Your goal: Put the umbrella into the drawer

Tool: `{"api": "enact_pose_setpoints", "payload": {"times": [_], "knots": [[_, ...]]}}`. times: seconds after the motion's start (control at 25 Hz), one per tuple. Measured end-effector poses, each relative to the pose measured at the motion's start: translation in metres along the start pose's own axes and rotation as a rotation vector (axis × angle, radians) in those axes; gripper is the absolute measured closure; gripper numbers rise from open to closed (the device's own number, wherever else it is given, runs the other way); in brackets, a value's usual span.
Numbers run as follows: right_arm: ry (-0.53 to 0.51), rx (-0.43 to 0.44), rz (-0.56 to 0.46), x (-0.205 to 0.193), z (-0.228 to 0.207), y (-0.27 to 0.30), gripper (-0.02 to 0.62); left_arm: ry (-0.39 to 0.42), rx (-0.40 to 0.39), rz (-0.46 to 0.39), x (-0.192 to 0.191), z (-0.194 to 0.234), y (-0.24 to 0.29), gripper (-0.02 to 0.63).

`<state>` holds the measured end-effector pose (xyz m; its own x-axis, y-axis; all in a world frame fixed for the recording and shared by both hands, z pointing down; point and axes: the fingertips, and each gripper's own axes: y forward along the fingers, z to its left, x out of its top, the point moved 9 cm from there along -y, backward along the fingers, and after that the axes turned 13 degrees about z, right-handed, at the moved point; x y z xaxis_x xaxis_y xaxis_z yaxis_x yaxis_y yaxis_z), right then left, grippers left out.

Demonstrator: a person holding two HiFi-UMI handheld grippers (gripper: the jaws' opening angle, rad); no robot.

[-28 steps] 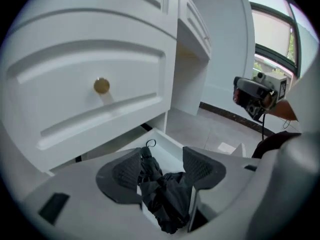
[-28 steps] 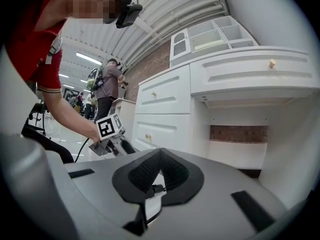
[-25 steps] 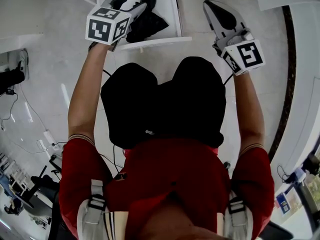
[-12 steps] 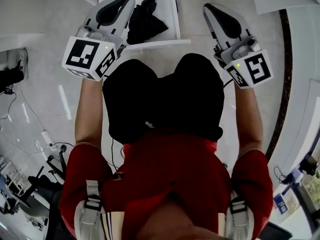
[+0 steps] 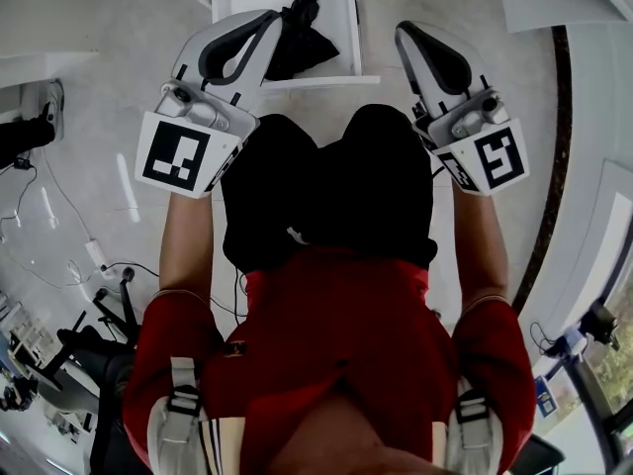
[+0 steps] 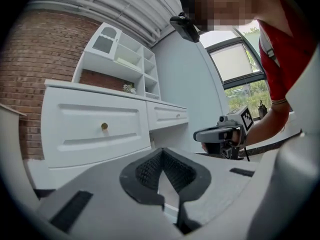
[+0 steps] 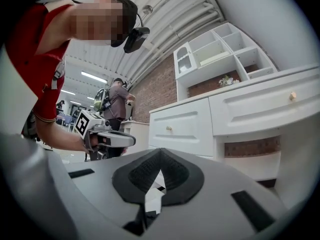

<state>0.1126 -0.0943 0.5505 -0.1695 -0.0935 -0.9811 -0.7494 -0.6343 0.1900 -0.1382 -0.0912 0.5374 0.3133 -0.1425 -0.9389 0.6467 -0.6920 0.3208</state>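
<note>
In drawer [image 5: 343, 26] — umbrella [image 5: 307, 47] part-hidden

Looking down, I see the drawer [image 5: 316, 81] standing out just ahead of my knees, with the umbrella [image 5: 307, 43] lying inside it. My left claw [image 5: 269, 20] hangs over the drawer's left side, beside the umbrella. My right claw [image 5: 406, 33] is off to the drawer's right, over the floor [image 5: 99, 57].

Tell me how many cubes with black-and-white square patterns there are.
2. One cube sits at the back of the left gripper, at the head view's left; the other at the back of the right gripper. None seems hidden.
</note>
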Motion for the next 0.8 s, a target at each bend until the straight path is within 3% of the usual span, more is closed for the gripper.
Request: {"api": "enact_pose_setpoints", "payload": {"times": [0.4, 0.8], "knots": [[0.032, 0.025, 0.023, 0.116, 0.015, -0.022, 0.597, -0.075, 0.033, -0.052, 0.104, 0.002, -0.059, 0.600], [0.092, 0.023, 0.054, 0.254, 0.029, -0.059, 0.597, -0.133, 0.026, -0.026, 0.233, 0.002, -0.128, 0.599]]}}
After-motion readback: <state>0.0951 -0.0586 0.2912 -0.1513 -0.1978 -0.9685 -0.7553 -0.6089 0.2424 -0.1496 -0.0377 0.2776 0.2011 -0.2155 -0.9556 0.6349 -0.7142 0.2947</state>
